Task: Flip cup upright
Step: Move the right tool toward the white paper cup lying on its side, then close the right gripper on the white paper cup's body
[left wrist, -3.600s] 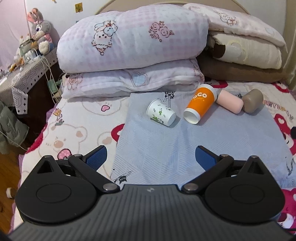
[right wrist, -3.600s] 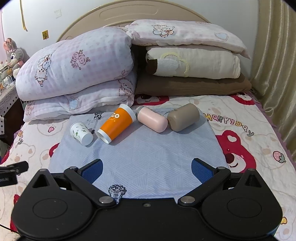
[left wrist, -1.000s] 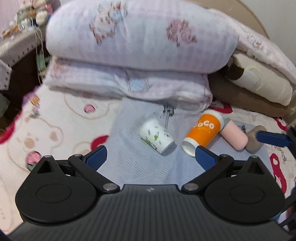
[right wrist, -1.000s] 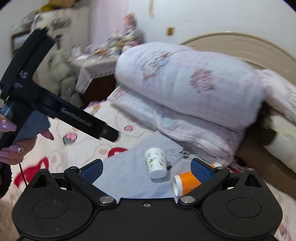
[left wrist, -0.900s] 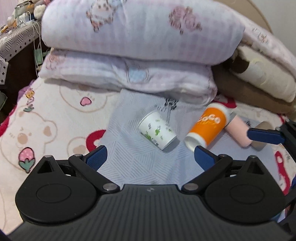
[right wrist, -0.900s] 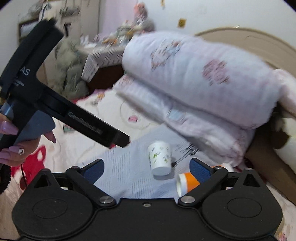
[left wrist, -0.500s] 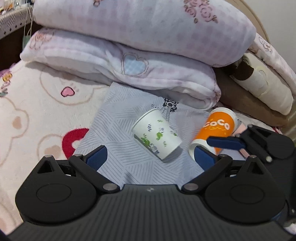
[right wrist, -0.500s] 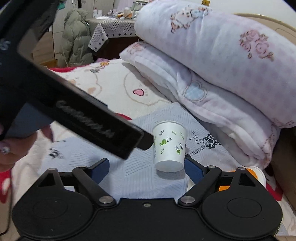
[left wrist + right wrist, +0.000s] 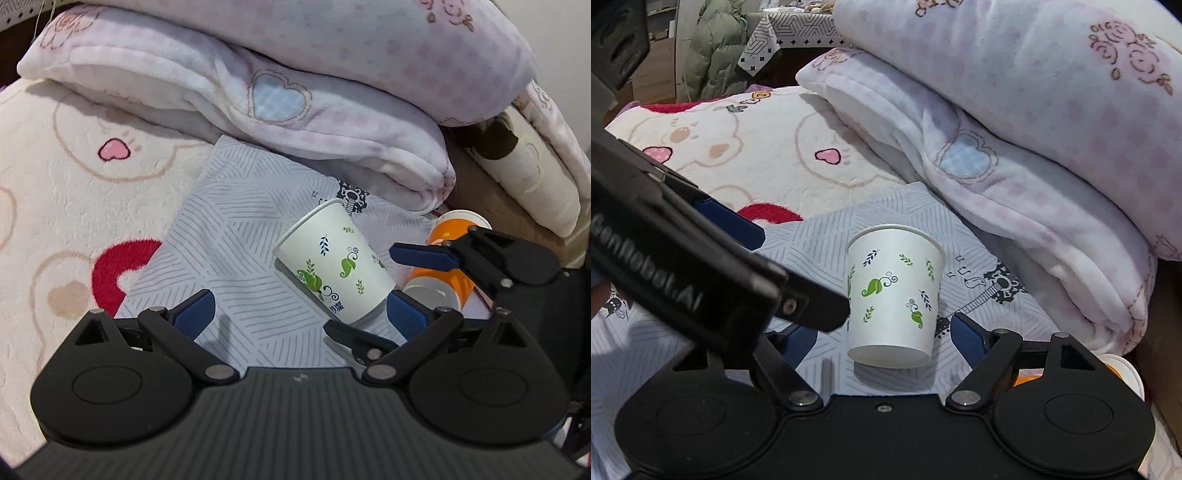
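Both tongs have closed in on the white paper cup [image 9: 894, 291] since half a second ago, when it lay further ahead of them; now it sits between the blue pads of the right tongs [image 9: 882, 341], filling the middle of that view, and the left tongs [image 9: 297, 312] have come low beside it as well. I judge that the approach is nearly over and the grasp is next, since neither pair has yet pressed on the cup: the right tongs are spread wide with a gap on each side of the cup wall, and the left tongs are likewise spread and hold nothing. In the left wrist view the cup [image 9: 334, 264] lies on its side, rim towards the upper left and its closed base towards the lower right, near the right tongs' upper finger. It is a tapered paper cup, white with small green and dark blue leaf prints, and looks light and easy to crush, so a gentle squeeze seems wise. It rests on a grey-blue patterned cloth [image 9: 236, 236] spread over the bed [image 9: 66, 192], whose fleece cover shows bears and hearts. Just beyond the cup lies an orange cup [image 9: 448, 258], also on its side, partly hidden by the right tongs. Behind both, folded pink quilts [image 9: 295, 110] are stacked at the head of the bed.
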`<action>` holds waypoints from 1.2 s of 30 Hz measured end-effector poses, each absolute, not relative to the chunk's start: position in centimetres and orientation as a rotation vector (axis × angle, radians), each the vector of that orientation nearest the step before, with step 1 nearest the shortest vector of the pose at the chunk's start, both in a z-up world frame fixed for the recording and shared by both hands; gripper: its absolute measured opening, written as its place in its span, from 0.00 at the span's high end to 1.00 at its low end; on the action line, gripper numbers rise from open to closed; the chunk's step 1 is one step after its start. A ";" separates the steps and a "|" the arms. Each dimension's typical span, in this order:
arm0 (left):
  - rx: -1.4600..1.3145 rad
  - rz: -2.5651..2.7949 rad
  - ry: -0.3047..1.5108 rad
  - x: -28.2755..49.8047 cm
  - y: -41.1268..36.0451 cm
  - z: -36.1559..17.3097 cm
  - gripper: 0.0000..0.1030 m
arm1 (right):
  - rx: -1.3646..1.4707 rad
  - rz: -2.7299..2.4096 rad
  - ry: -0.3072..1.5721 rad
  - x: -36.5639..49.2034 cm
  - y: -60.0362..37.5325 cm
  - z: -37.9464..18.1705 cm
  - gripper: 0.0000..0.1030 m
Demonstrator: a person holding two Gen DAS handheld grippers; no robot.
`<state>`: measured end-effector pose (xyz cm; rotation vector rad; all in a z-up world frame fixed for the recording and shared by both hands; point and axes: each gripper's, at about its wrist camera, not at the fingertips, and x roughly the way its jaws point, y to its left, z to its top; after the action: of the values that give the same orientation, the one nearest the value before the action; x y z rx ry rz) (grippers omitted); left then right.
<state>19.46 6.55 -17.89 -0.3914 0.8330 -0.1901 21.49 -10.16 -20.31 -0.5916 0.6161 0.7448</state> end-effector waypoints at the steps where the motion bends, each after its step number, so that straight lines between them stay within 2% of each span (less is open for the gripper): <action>1: -0.396 -0.190 0.833 19.5 6.6 -17.9 0.03 | -0.605 0.737 0.614 21.5 -10.0 -20.5 0.21; 4: -0.392 -0.162 0.831 19.4 6.6 -17.9 0.03 | -0.634 0.730 0.620 22.0 -9.6 -21.2 0.29; 6: -0.395 -0.153 0.831 19.3 6.6 -18.0 0.03 | -0.638 0.719 0.633 22.3 -9.5 -21.6 0.39; 23: -0.449 -0.255 0.902 18.1 5.9 -17.0 0.03 | -0.515 0.696 0.671 17.9 -11.7 -20.5 0.40; 31: -0.458 -0.398 0.953 16.6 3.2 -16.1 0.03 | -0.355 0.636 0.645 13.8 -15.9 -18.8 0.40; 36: -0.476 -0.487 0.996 15.7 0.1 -16.5 0.03 | -0.264 0.528 0.698 12.6 -18.9 -18.6 0.40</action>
<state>15.70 0.10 -16.49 -0.4756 0.9955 -0.4874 12.57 -18.87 -18.55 -0.2636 0.6980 0.5276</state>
